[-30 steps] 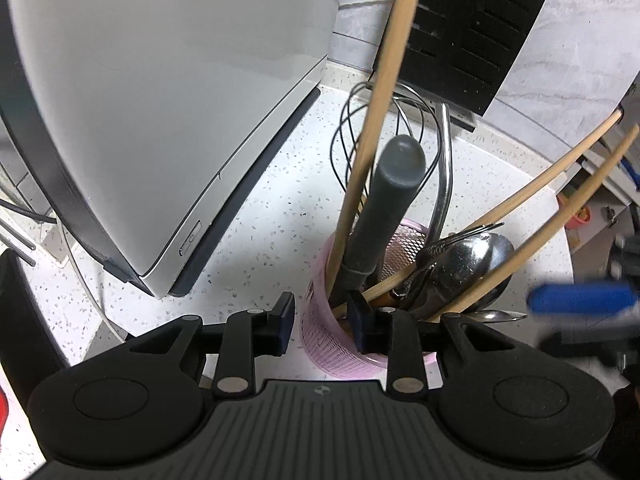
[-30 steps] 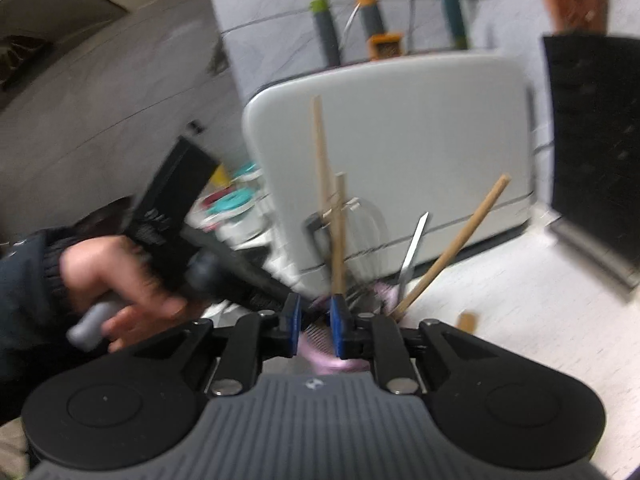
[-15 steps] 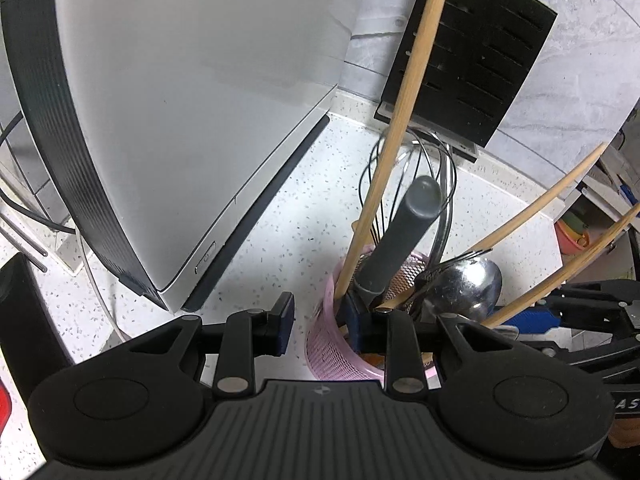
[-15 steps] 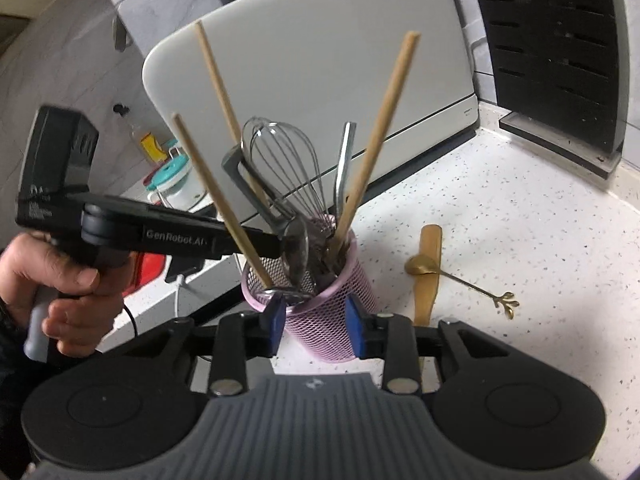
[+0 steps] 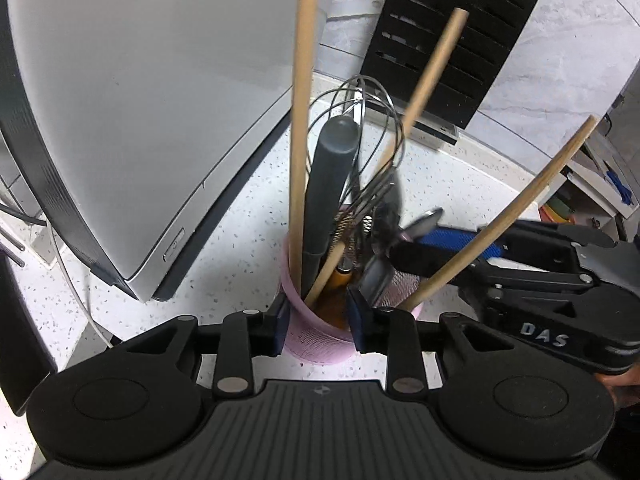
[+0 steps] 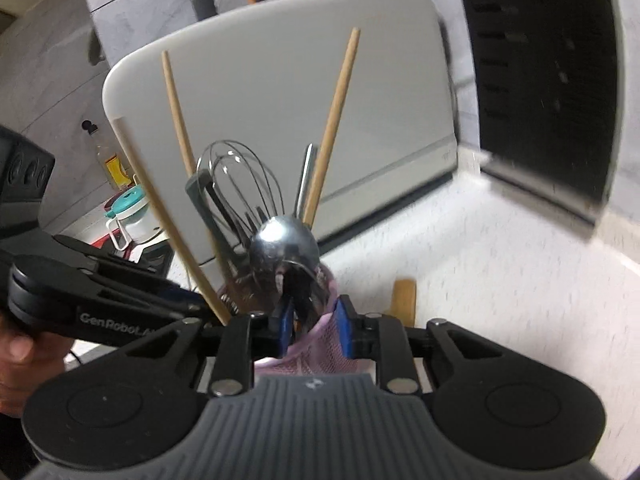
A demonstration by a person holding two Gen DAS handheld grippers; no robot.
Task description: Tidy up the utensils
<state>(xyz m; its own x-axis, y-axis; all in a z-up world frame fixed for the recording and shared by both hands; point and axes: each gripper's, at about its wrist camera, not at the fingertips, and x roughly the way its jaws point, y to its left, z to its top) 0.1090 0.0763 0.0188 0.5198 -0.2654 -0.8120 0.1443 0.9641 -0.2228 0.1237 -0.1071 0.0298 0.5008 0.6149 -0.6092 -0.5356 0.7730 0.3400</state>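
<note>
Left gripper (image 5: 318,318) clamps near rim of pink holder (image 5: 316,344), steadying it; right gripper (image 6: 312,330), jaws just closing, straddles far rim beside metal spoon (image 6: 284,242); grip unclear.

Both wrist views look steeply down, close on the pink utensil holder (image 5: 316,340) from opposite sides.
</note>
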